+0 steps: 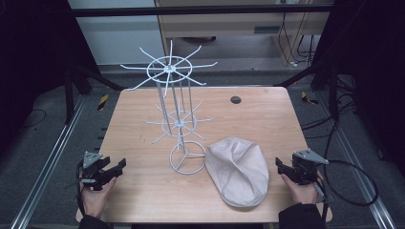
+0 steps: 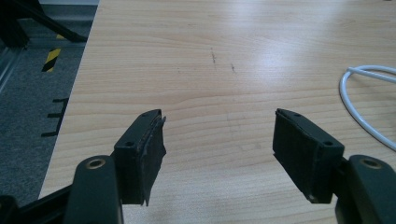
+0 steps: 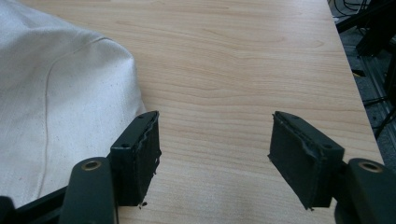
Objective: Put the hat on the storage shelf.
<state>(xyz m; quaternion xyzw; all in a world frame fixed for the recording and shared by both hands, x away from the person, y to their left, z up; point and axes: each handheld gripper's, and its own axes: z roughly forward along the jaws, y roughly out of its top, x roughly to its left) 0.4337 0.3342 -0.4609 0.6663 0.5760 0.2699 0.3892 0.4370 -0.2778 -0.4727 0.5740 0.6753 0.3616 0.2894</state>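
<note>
A soft white cloth hat [image 1: 239, 171] lies on the table [image 1: 143, 191], at 4 o'clock from the wire rack [image 1: 177, 117]. It looks light and floppy, so I think a pinch on its rim near the right gripper [image 1: 287, 168] works best. The rack looks stiff but tippy, with 2 rings of thin hooks. Both grippers are apart and hold nothing. The left gripper [image 1: 116, 168] sits at 8 o'clock from the rack. The hat's inside is hidden.
</note>
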